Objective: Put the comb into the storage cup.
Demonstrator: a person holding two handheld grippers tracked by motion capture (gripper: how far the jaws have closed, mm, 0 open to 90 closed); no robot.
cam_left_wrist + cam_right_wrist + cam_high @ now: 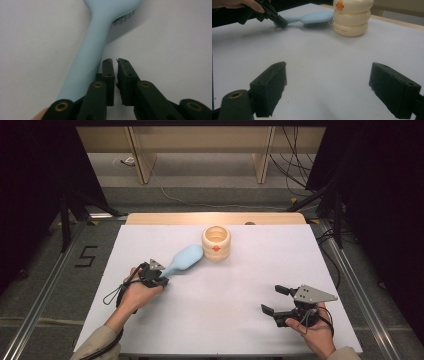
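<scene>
- A white table top (220,310) is carrying the work; grey floor and dark curtains are bordering it on both sides.
- Nearest the person, the right gripper (275,301) is hovering over the near right part of the table, its jaws standing wide apart with nothing between them. In the right gripper view only bare white surface is lying between the two black pads (270,87).
- At near left, the left gripper (161,281) is sitting at the handle end of the light-blue hairbrush (182,260). In the left gripper view its jaws are standing almost together with a thin gap, and the brush handle (87,60) is running alongside them on the outside, not between them. The brush is therefore not being gripped.
- The hairbrush is lying on the table left of centre, bristles down, with its head pointing toward a cream ring-shaped container (216,242) and lying just beside it; contact between the two cannot be confirmed.
- Judged step: the left gripper is working at the brush handle, either nudging it or lining up for a grasp. The next move is calling for the jaws to spread, straddle the handle, then clamp.
- Farther off, the table's wooden far edge (215,218) is showing, with cables (175,197) trailing over the floor and pale wooden furniture legs (142,165) beyond.
</scene>
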